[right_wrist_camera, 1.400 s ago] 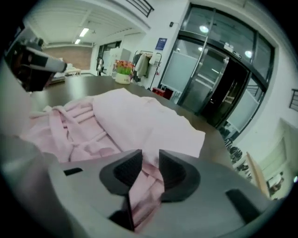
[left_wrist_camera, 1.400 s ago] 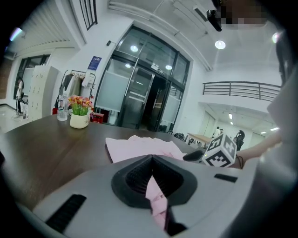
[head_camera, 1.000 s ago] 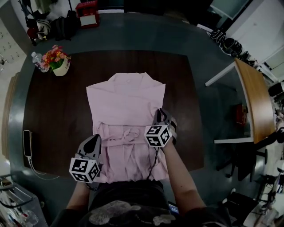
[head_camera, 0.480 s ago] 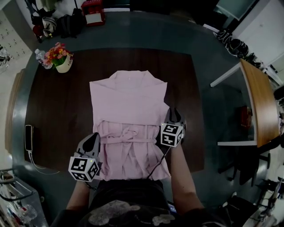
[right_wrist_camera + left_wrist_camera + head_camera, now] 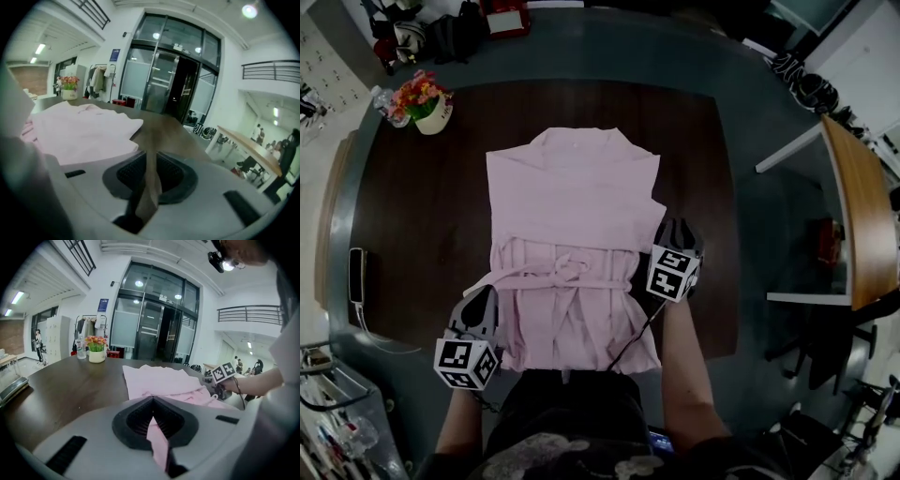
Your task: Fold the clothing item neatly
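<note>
A pale pink robe-like garment [image 5: 572,225] lies flat on the dark wooden table [image 5: 422,216], collar at the far end, a tied belt [image 5: 562,273] across its waist. My left gripper [image 5: 483,300] sits at the garment's lower left and is shut on a strip of pink fabric [image 5: 159,446] that runs from the waist out to it. My right gripper [image 5: 677,230] rests just off the garment's right edge at waist height. Its jaws [image 5: 151,164] stand slightly apart with only table showing between them. The garment [image 5: 84,131] lies to its left.
A flower pot [image 5: 422,108] and a water bottle [image 5: 380,97] stand at the table's far left corner. A phone with a cable [image 5: 356,277] lies at the left edge. A lighter wooden table [image 5: 862,216] stands to the right. Bags and a red box [image 5: 508,17] are on the floor beyond.
My right gripper has moved from the belt area out past the garment's right edge and let go. The left gripper has drawn its fabric strip slightly out to the left.
</note>
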Tool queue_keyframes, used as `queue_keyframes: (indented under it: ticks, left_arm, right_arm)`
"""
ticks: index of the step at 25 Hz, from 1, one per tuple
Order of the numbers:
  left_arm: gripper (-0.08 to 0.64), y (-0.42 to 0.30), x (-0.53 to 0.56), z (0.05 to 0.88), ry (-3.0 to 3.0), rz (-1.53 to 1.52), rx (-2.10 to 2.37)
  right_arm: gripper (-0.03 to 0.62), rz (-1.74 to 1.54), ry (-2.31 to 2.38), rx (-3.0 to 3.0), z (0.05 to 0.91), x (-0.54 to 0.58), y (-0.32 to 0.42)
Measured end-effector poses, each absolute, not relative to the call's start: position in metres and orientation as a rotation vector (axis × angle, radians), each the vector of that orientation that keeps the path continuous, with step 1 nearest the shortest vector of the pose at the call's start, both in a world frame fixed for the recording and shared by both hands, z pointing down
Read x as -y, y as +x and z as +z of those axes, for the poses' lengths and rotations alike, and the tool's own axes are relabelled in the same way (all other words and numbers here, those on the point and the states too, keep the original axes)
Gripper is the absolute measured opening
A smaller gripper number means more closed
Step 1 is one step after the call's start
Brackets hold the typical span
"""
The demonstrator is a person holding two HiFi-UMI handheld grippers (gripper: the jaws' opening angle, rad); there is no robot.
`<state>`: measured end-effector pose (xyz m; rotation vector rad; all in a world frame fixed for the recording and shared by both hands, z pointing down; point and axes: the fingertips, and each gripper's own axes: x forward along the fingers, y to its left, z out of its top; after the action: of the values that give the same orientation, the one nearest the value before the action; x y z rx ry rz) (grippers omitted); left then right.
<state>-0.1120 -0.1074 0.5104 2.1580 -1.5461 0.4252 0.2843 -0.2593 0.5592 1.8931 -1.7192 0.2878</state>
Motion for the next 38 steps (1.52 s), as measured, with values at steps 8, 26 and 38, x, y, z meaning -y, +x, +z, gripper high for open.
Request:
queue_keyframes:
  ticks: [8, 26, 38]
  left_arm:
    - [0.011, -0.153, 0.041, 0.541, 2.118, 0.485, 1.509]
    - [0.357, -0.227, -0.132, 0.700, 2.300, 0.827, 1.303]
    - [0.382, -0.199, -0.081, 0.804, 2.352, 0.975, 1.187]
  right_arm:
    - [0.020, 0.449, 2.193, 2.050, 0.503, 0.139, 0.324]
    - [0.244, 0.763, 1.834, 1.869, 0.697, -0.161, 0.263]
    - [0.285, 0.621, 1.597, 1.836, 0.805, -0.096, 0.275]
